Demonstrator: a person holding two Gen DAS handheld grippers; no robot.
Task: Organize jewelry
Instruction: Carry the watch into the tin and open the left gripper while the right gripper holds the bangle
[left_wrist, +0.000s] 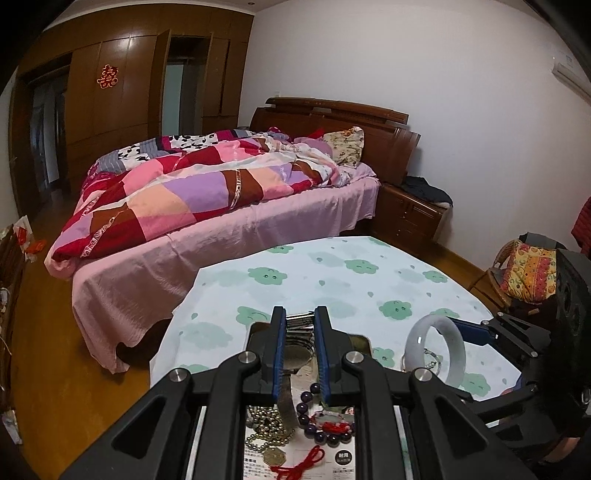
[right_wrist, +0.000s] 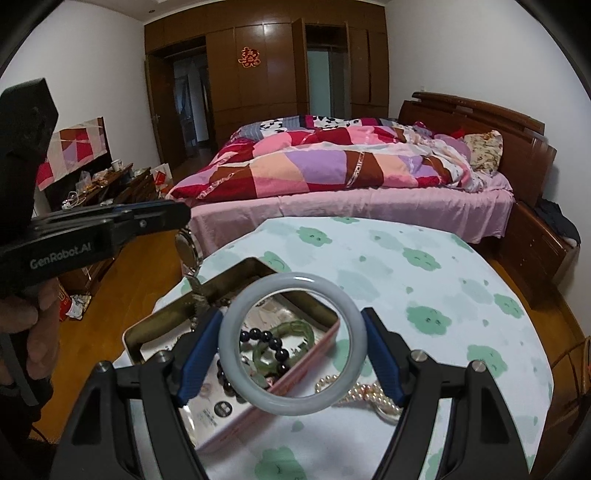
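With my left gripper clamped on a wristwatch and my right gripper on a pale jade bangle, both poised above the tin box, beads already lie inside while pearls wait beneath the right one.

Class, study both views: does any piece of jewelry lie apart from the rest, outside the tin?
Yes. A pearl strand lies on the cloud-print tablecloth beside the tin, outside it, while the beads and green bangle sit inside.
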